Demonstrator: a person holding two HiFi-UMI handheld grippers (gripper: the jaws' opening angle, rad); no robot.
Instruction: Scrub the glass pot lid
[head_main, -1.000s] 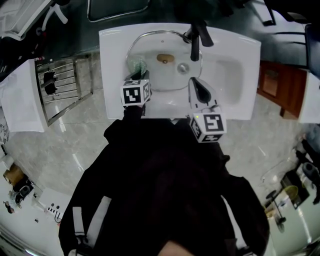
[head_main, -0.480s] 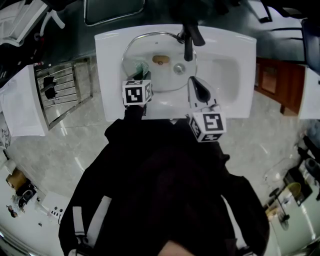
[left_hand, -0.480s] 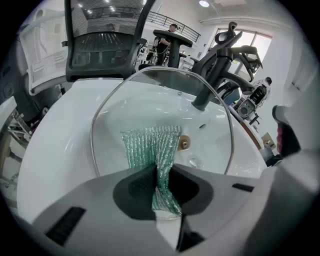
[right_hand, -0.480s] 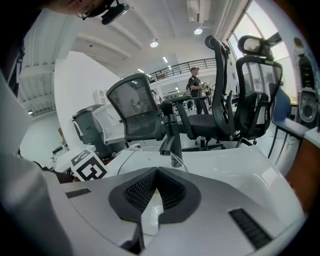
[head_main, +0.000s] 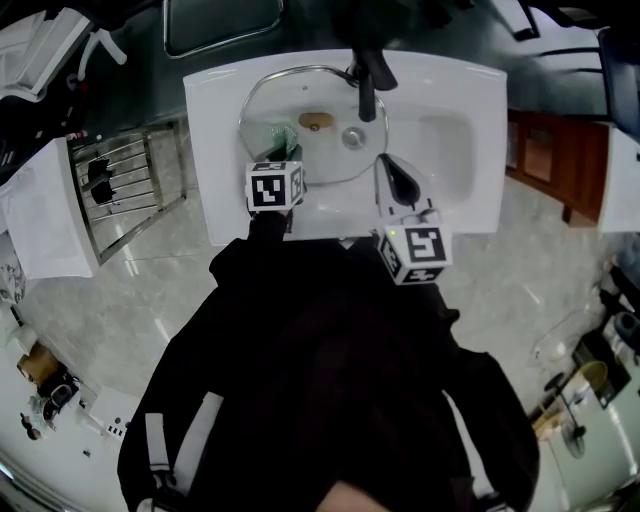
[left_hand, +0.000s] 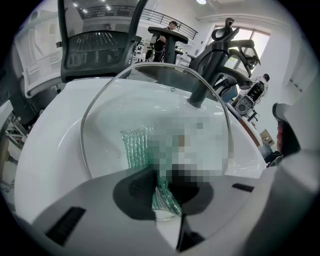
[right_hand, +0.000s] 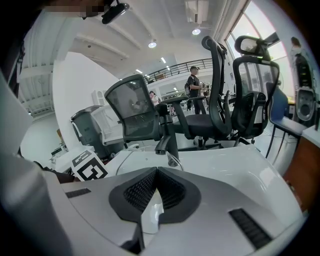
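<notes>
Black long-sleeved jacket (head_main: 330, 380), pale stripes (head_main: 204, 422); left gripper (left_hand: 167, 182) and right gripper (right_hand: 155, 192) grey, black ribbed pads (right_hand: 137, 192), white cubes (head_main: 273, 188) with black markers

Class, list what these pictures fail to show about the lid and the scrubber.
- Lid middle: left gripper view, a mosaic patch covers it.
- Scrubber: head view, its gripped part is hidden under the left gripper cube.
- Lid, right gripper view: only a sliver of rim shows past the right gripper.
</notes>
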